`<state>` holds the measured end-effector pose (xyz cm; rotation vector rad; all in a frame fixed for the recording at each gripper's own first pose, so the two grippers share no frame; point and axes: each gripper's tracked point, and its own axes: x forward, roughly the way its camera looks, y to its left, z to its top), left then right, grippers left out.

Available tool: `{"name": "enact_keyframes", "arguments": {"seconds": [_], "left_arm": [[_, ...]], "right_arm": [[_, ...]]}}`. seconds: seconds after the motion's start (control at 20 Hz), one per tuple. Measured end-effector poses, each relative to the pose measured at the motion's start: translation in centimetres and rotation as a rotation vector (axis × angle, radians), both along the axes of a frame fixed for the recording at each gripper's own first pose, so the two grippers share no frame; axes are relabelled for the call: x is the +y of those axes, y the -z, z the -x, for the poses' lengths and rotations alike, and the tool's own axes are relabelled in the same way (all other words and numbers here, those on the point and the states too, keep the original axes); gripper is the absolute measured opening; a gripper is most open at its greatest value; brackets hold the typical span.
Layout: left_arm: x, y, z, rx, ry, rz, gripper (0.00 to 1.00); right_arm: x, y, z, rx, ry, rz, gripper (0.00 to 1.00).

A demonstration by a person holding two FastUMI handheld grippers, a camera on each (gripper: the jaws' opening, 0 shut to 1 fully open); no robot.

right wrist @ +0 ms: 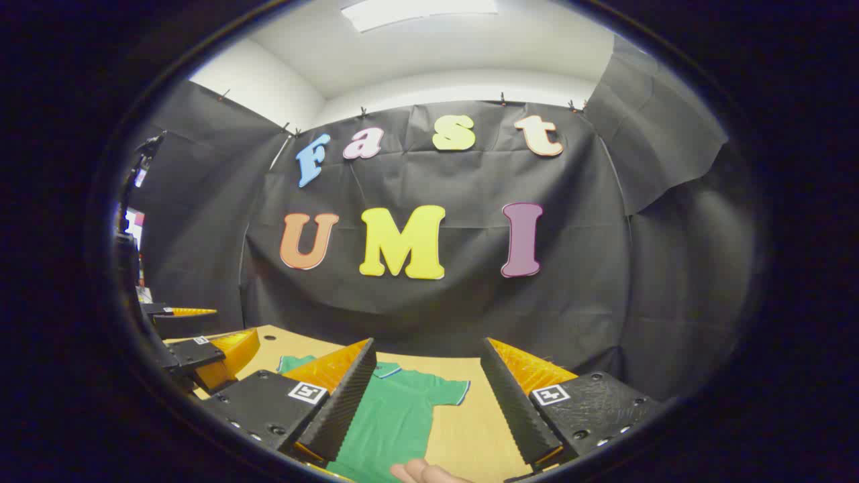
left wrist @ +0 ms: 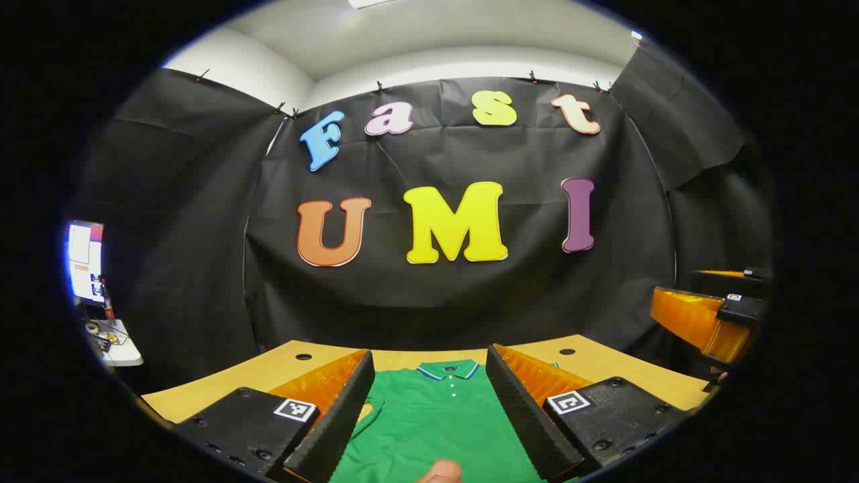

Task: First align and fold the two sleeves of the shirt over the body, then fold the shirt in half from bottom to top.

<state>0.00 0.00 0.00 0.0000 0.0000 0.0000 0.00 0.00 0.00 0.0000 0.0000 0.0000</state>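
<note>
The green polo shirt (left wrist: 436,419) lies flat on the wooden table — collar away, short sleeves spread out.

A wooden table (left wrist: 604,367) has small round holes in it. A green shirt (left wrist: 436,416) lies flat on top.

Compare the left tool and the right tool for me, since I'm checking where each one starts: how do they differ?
The left tool is open with the green shirt's collar and button placket centred in its gap; the right tool is open with a short sleeve and bare wooden table in its gap. The left tool hangs over the shirt's middle, the right tool toward its sleeve side. Both are open and empty above the table.
</note>
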Motion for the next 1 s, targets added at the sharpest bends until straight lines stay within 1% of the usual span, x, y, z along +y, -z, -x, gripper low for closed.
{"name": "enact_keyframes", "arguments": {"seconds": [0.15,0.2,0.3,0.35,0.5,0.65,1.0], "left_arm": [[2.2,0.9,-0.1,0.035,-0.033,0.013,1.00],[2.5,1.1,-0.1,0.044,-0.040,0.011,1.00],[3.5,1.1,-0.2,0.045,-0.073,0.020,1.00],[4.0,1.2,-0.5,0.048,-0.087,0.013,1.00],[3.9,1.3,-0.6,0.055,-0.084,0.005,1.00],[4.1,1.4,-0.7,0.059,-0.091,0.016,1.00],[3.9,2.2,-1.3,0.082,-0.082,0.016,1.00]], "right_arm": [[0.9,0.6,0.5,0.027,0.024,-0.021,0.95],[0.8,1.2,0.3,0.047,0.035,-0.011,0.96],[0.1,2.2,0.1,0.082,0.062,0.018,0.95],[-0.3,2.4,0.3,0.090,0.068,0.017,0.95],[-1.4,2.9,0.4,0.102,0.091,0.009,0.96],[-1.7,3.2,0.3,0.112,0.093,0.015,0.95],[-1.3,4.4,0.4,0.141,0.075,0.026,0.95]]}}
